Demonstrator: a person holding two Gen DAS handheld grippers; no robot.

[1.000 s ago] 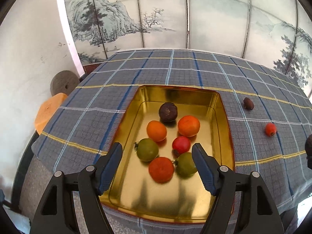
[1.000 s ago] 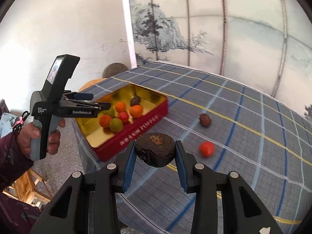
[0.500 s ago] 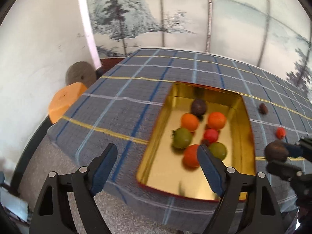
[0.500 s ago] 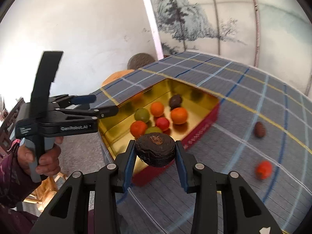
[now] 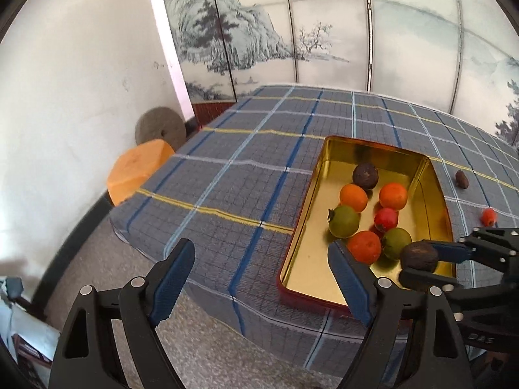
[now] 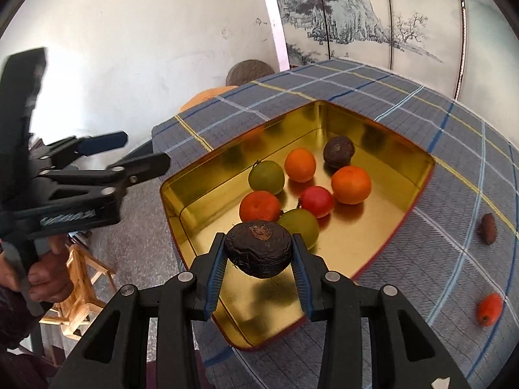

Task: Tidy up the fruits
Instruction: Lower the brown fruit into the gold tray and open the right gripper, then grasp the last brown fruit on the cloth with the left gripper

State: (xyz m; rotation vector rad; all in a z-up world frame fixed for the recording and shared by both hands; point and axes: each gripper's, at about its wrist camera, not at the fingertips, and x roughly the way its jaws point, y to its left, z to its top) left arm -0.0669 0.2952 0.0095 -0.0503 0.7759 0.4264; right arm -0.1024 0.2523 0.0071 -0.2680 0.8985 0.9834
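A gold-lined red tin (image 5: pixel 373 142) (image 6: pixel 211 191) sits on the checked cloth and holds several fruits: orange, green, red and one dark fruit (image 6: pixel 339 152). My right gripper (image 6: pixel 259 246) (image 5: pixel 418 261) is shut on a wrinkled dark brown fruit (image 6: pixel 259 248) (image 5: pixel 420 256), hanging over the tin's near corner. My left gripper (image 5: pixel 259 256) (image 6: pixel 142 150) stands open with nothing between its fingers, off the tin's left side past the table edge. A small dark fruit (image 6: pixel 487 228) (image 5: pixel 461 179) and a small red fruit (image 6: pixel 489 309) (image 5: pixel 488 216) lie on the cloth right of the tin.
An orange stool (image 5: pixel 139 171) and a round stone disc (image 5: pixel 160 128) stand by the white wall left of the table. A wooden stool (image 6: pixel 81 278) is on the floor below a person's hand (image 6: pixel 45 278). A painted screen runs behind the table.
The right gripper carried the dark fruit left and down, from above the cloth to over the tin. The left gripper drew back left off the tin and its jaws widened.
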